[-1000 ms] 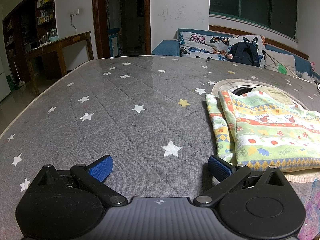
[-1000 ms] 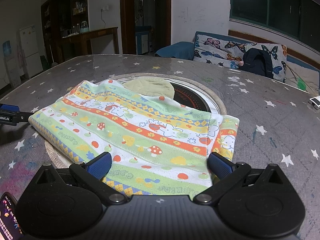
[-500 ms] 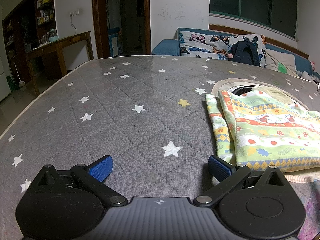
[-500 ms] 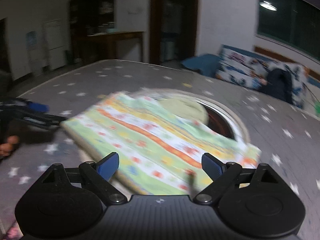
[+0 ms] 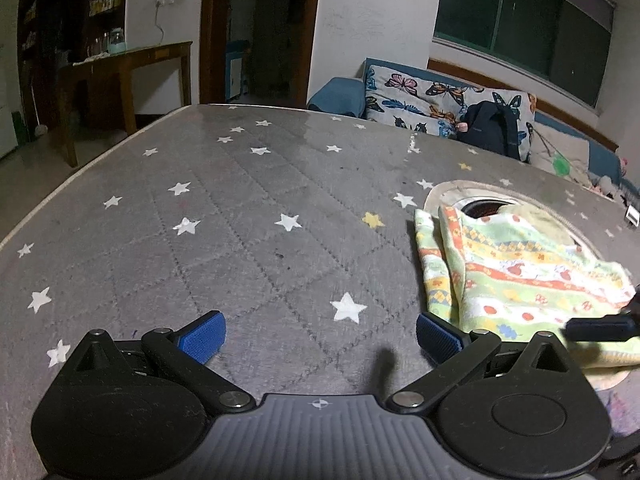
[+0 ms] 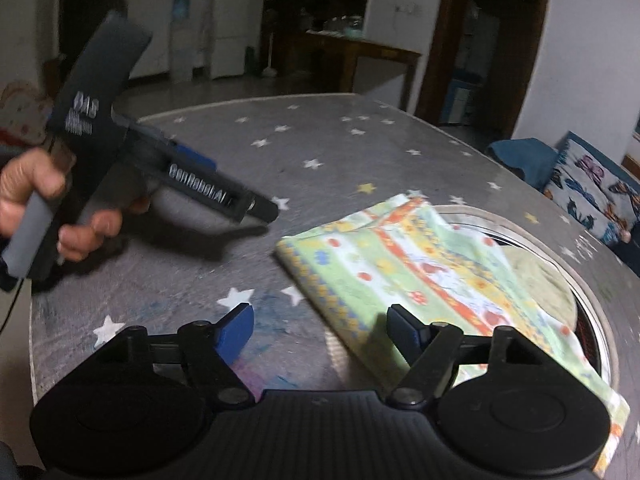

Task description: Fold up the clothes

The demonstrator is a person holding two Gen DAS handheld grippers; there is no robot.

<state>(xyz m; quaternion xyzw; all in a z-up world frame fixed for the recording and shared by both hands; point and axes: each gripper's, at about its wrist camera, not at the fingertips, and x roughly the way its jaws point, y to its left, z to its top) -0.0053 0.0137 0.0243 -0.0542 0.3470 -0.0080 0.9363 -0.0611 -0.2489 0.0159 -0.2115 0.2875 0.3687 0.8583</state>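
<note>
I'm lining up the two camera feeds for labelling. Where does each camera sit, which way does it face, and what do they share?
Left wrist: on the left gripper, low over the star-print cover, facing the doorway and sofa; jaws open on nothing, the right gripper's tip at the frame's right edge.
Right wrist: on the right gripper, jaws closing, nothing between them, at the folded patterned cloth's near edge; facing the left hand.
Shared: cloth, cover, round opening beneath.

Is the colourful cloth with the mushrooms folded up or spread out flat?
Folded. The colourful cloth lies as a compact rectangle on the starry grey cover, and doubled layers show along its left edge in the left wrist view.
</note>
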